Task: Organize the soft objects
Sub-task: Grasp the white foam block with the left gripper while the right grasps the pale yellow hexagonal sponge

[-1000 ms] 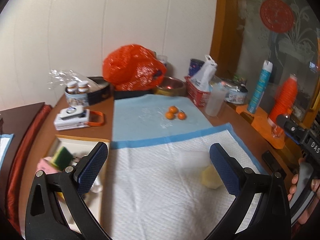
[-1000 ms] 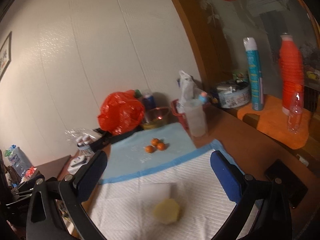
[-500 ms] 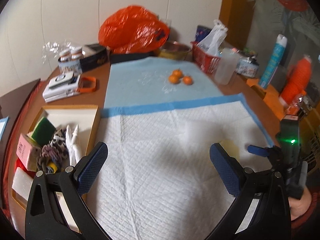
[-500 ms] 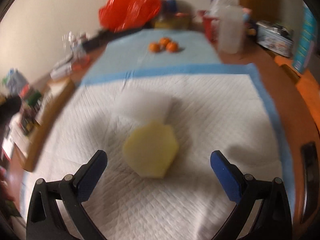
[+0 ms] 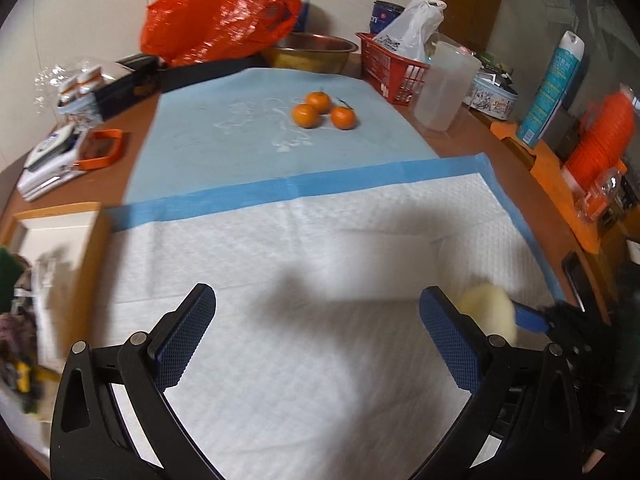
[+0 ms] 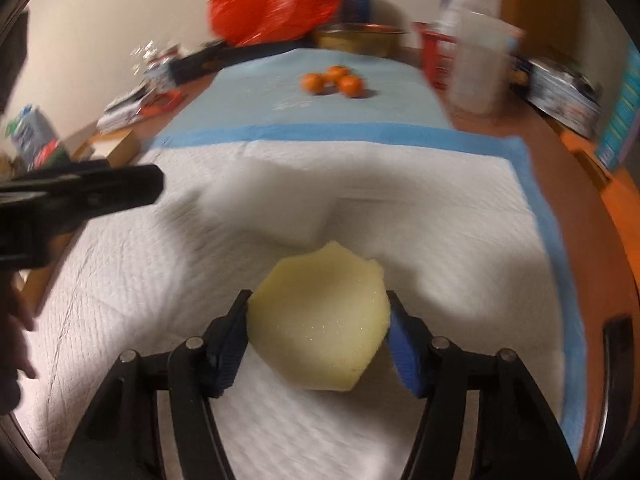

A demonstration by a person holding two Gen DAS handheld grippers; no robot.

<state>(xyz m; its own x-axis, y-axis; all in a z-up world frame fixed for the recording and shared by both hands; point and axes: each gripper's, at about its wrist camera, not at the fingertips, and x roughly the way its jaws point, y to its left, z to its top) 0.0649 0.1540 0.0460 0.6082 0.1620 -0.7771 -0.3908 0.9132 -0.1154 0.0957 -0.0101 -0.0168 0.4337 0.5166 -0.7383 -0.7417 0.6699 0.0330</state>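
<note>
My right gripper point(image 6: 318, 334) has just been closing, and its blue pads now press on both sides of the yellow sponge point(image 6: 320, 320), which sits between them on the white quilted pad point(image 6: 140, 280) covering the surface. Just beyond the sponge lies a white foam block point(image 6: 288, 204), close to touching it, though blur hides the exact gap. My left gripper point(image 5: 316, 336) hangs spread wide over the same pad with nothing between its fingers. From the left wrist view, the yellow sponge shows just past my left gripper's right finger. Three oranges point(image 5: 322, 110) sit together on the blue sheet point(image 5: 224, 136) farther back. A tray point(image 5: 60, 248) with mixed items stands at the pad's left edge.
</note>
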